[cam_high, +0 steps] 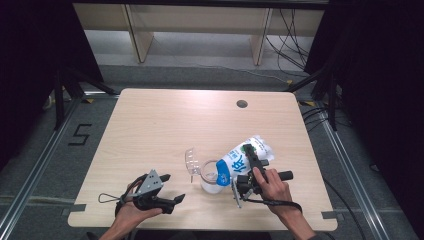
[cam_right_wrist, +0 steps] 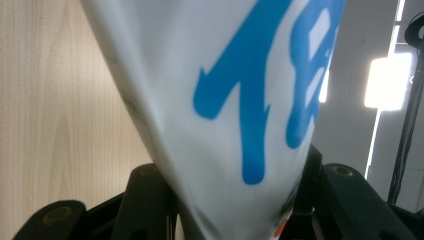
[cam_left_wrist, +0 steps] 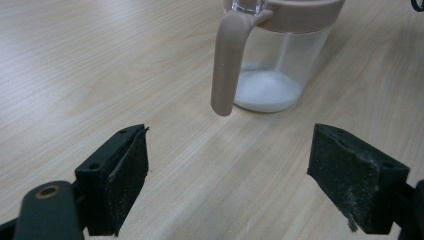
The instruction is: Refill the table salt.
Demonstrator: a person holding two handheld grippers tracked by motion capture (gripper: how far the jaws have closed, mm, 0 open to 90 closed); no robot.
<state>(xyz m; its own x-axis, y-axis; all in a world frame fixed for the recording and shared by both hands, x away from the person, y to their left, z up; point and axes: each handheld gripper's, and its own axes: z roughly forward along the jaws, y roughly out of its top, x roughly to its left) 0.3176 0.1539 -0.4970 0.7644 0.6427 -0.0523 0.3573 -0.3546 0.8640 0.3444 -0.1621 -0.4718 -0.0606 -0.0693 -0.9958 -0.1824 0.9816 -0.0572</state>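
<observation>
My right gripper (cam_high: 246, 164) is shut on a white bag with blue print (cam_high: 261, 145), held tilted with its lower end over a clear jar (cam_high: 211, 181). In the right gripper view the bag (cam_right_wrist: 225, 100) bulges between the two jaws of the right gripper (cam_right_wrist: 240, 196). The jar (cam_left_wrist: 280, 65) has a beige rim and handle (cam_left_wrist: 227, 60) and a layer of white powder (cam_left_wrist: 267, 91) at its bottom. Its clear lid (cam_high: 191, 161) stands flipped open to the left. My left gripper (cam_high: 172, 187) (cam_left_wrist: 227, 165) is open and holds nothing. It lies left of the jar, pointed at the handle.
The wooden table (cam_high: 150, 125) has a round cable hole (cam_high: 242, 104) at its far right. Bare wood stretches across the far half and the left side. Behind the table are wooden shelf legs and cables on the floor.
</observation>
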